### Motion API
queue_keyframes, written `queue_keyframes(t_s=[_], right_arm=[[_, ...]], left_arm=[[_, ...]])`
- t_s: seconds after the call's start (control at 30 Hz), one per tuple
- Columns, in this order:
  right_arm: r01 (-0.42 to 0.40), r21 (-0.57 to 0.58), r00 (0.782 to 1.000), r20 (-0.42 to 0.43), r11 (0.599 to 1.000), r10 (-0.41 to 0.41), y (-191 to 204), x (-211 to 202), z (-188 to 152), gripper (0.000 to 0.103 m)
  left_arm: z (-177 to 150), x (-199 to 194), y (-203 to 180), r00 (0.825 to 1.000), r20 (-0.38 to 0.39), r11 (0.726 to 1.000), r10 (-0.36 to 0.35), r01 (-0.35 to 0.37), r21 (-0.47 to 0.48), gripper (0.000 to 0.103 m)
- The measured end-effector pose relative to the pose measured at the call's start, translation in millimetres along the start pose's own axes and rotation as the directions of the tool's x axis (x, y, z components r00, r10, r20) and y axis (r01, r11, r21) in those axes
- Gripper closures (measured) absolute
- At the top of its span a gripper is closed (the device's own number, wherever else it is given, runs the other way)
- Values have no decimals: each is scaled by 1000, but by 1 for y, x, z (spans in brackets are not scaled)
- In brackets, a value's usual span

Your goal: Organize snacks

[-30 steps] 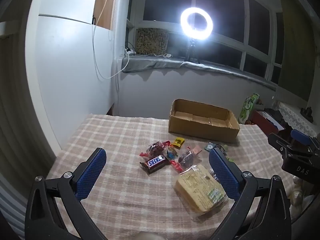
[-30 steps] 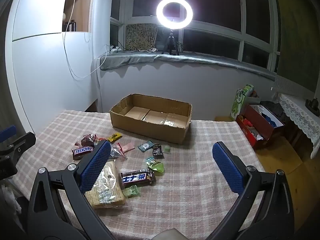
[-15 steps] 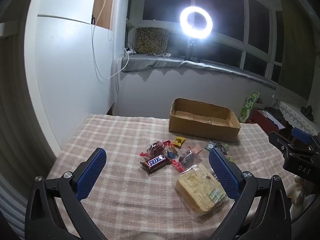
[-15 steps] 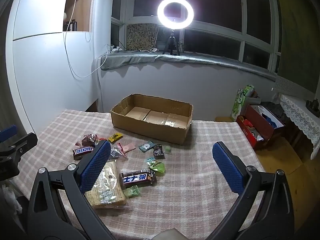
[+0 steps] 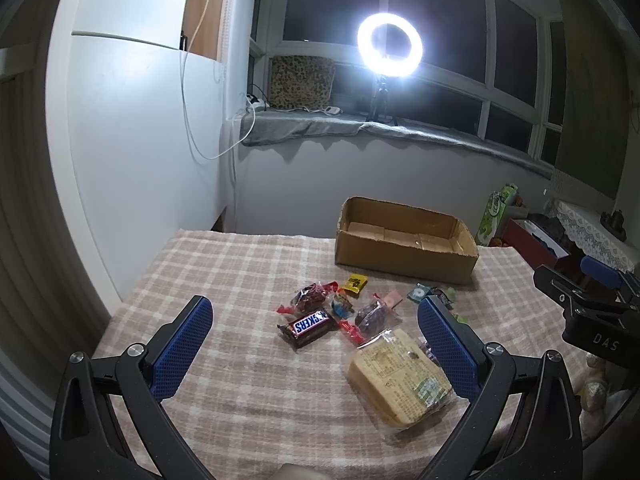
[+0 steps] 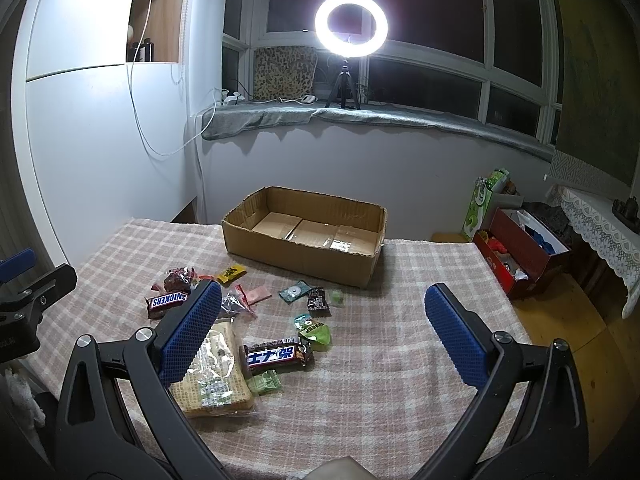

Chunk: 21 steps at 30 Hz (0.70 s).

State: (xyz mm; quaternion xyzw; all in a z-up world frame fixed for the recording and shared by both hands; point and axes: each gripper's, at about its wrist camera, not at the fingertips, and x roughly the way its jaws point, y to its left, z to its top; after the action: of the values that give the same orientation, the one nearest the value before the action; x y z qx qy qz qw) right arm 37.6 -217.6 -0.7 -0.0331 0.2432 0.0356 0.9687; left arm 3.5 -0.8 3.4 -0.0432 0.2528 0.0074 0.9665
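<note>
Several snacks lie scattered on a checked tablecloth [image 5: 240, 280]: a Snickers bar [image 5: 309, 327] [image 6: 166, 302], a big clear-wrapped cracker pack [image 5: 400, 378] [image 6: 214, 372], a brown bar with white characters [image 6: 276, 356], a red sweet bag [image 5: 310, 295], a yellow packet [image 5: 356, 282] and small green packets [image 6: 314, 330]. An empty cardboard box [image 5: 404, 240] [image 6: 304, 236] stands at the far side. My left gripper [image 5: 312, 322] is open and empty, above the near table edge. My right gripper [image 6: 322, 314] is open and empty, also held above the table.
A ring light [image 6: 351, 24] on a tripod stands on the window sill. A white cabinet [image 5: 132, 140] flanks the table's left. A red box [image 6: 520, 256] and green bag [image 6: 486, 200] sit on the floor at the right.
Both grippers have barely moved; the views have shifted very slightly. Both stay open and empty, and the snacks have not moved.
</note>
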Motion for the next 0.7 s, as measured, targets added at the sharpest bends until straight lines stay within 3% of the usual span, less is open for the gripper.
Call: queue_keyframes(t_s=[0.7], right_arm=[[-2,0,1000,-4,1000,2,-1,2,1,0]], left_arm=[[-4,0,-2,1000,5,1000,-6,6,1,1]])
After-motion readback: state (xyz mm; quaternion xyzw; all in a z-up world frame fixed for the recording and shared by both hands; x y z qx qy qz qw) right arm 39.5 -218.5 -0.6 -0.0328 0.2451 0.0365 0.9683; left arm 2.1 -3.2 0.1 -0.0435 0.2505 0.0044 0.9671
